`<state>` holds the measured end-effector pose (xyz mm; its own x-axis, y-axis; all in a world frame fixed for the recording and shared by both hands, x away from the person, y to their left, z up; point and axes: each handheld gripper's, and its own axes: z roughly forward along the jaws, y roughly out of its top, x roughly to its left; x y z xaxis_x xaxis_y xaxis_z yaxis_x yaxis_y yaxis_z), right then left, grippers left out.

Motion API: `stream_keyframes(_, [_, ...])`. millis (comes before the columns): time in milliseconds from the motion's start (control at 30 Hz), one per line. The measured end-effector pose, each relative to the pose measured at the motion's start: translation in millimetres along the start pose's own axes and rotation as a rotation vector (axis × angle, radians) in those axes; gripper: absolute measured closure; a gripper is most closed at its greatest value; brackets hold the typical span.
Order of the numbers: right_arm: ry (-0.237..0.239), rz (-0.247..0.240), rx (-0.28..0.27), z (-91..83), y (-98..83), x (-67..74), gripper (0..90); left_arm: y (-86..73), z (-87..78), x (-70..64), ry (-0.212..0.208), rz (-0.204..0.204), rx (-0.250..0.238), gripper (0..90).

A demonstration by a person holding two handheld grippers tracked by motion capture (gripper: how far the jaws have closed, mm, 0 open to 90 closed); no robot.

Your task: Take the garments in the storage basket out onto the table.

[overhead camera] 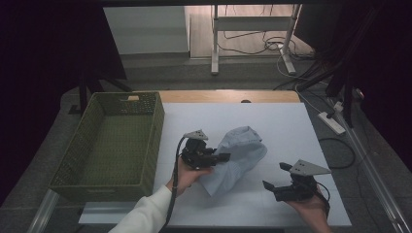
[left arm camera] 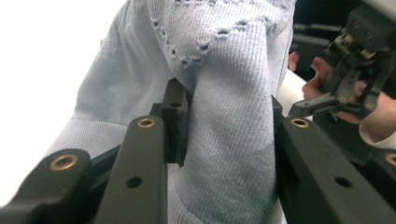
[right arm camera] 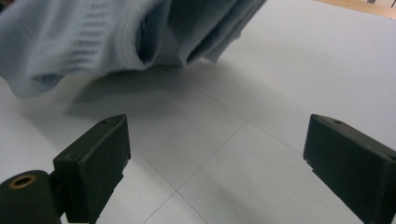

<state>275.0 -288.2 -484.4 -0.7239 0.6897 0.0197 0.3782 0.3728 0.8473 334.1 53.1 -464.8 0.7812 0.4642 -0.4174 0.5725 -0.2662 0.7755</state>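
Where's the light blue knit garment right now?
In the high view the light blue knit garment is bunched mid-table on the white sheet, right of the green basket; the left gripper clamps a fold of it.

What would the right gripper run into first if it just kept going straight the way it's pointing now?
Probably the pale blue knitted garment. The right gripper, jaws open and empty, points over bare white table toward the cloth hanging from the left gripper. Depth is unclear, so it might graze the table first.
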Motion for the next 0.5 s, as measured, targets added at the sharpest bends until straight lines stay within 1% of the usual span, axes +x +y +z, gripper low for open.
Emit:
stream_keyframes(167, [0.001,-0.001,0.003,0.3,0.0,0.1,7.6,-4.9,9.3,0.4,0.002,0.006,0.027,66.0])
stream_keyframes(300, [-0.001,0.0,0.0,-0.2,0.0,-0.1,7.6,-3.6,13.5,-0.8,0.004,0.017,0.036,65.7])
stream_keyframes(500, [0.001,0.002,0.001,-0.2,-0.5,-0.8,7.6,-4.0,17.4,-1.5,0.002,0.015,0.04,64.9])
